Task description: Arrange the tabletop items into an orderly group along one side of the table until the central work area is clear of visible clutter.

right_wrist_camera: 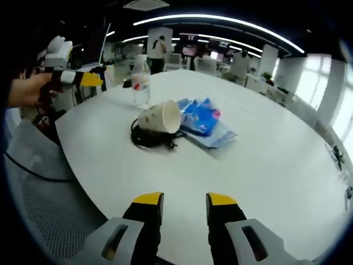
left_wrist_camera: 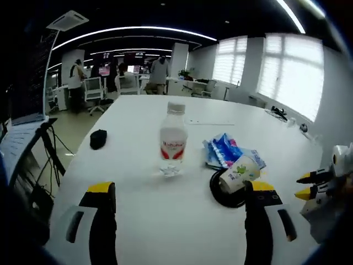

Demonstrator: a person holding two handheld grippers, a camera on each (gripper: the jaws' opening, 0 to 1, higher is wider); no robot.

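Left gripper: black fingers with yellow tips rise from the bottom of the left gripper view, spread wide apart, holding nothing, above the near edge of the table.
Right gripper: its yellow-tipped fingers stand a small gap apart with nothing between them, over the table's near edge in the right gripper view; it also enters the left gripper view from the right, yellow tips pointing inward.
Table: large, white, rounded, bare in the foreground of both views.
Black cable: a coiled loop flat on the table, just beyond the left gripper's right finger.
Paper cup: white with a green print, tipped on its side, resting on the cable coil; in the right gripper view its open mouth faces right.
Blue packets: a loose pile of blue and white wrappers, touching the cup on its far side.
Water bottle: clear plastic, red label, white cap, upright, near the table's middle, apart from the cup.
Black object: small, dark, alone toward the table's left edge; too small to identify.
Background: open office with desks, chairs, bright windows, and people standing far off.
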